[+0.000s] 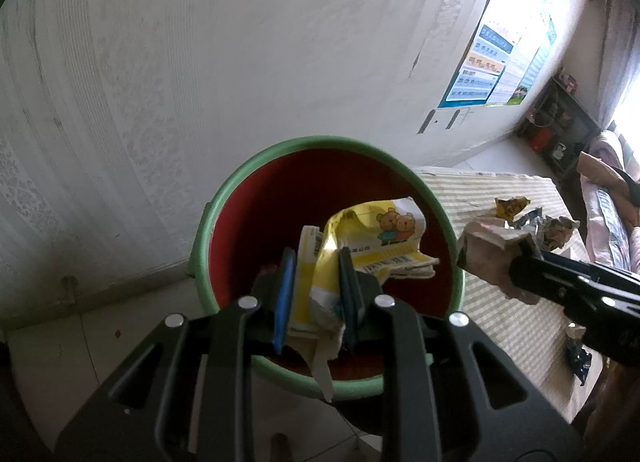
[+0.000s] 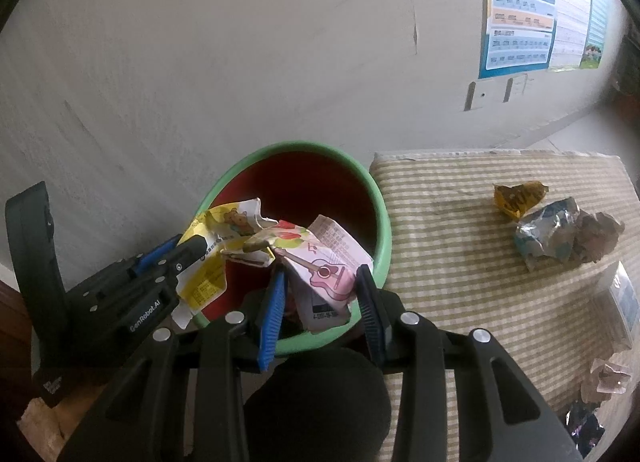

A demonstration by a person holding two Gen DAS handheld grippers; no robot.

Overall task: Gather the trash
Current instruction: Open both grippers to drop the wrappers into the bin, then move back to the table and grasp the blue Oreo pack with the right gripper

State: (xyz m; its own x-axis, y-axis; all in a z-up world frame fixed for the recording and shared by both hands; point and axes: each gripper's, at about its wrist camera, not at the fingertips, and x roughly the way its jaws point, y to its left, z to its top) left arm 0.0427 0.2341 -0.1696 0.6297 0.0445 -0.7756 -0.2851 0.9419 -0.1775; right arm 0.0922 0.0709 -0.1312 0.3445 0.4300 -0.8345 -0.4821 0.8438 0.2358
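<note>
Wrapper, yellow with cartoon bears (image 1: 380, 238), crumpled, thin printed film; long axis runs roughly along the left claw's (image 1: 316, 294) line, bear end pointing away over the bin, a torn pale tail hanging below the pads. Left claw clamped on it, blue pads (image 1: 285, 302) pressing both sides. Wrapper hangs above the open mouth of the bin (image 1: 224, 197): round, green rim, red inside. Second wrapper, pink with guitar print (image 2: 324, 274), creased, stiff-looking, sits between the right claw's (image 2: 320, 302) ribbed blue pads, which press on it over the bin's near rim. Bench beside the bin wears a striped cloth (image 2: 440, 197). More crumpled trash (image 2: 560, 234) lies on it, well apart from both claws.
</note>
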